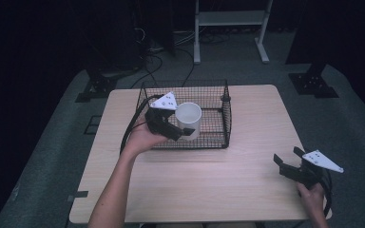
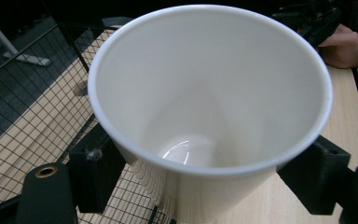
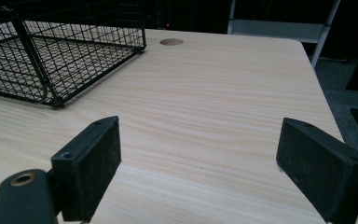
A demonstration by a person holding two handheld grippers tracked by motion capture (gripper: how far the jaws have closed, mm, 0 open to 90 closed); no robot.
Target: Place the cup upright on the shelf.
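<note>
Pale wood table (image 1: 218,180) on grey carpet (image 1: 356,123), dark room

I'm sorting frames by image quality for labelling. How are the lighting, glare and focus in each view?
High view: dim, dark surroundings, table lit evenly, white cup slightly washed out. Left gripper view: cup bright and sharp, with a small glare spot at its bottom; the wire basket behind stays readable. Right gripper view: wood grain crisp, near jaws of the right gripper soft-edged, no glare.
</note>
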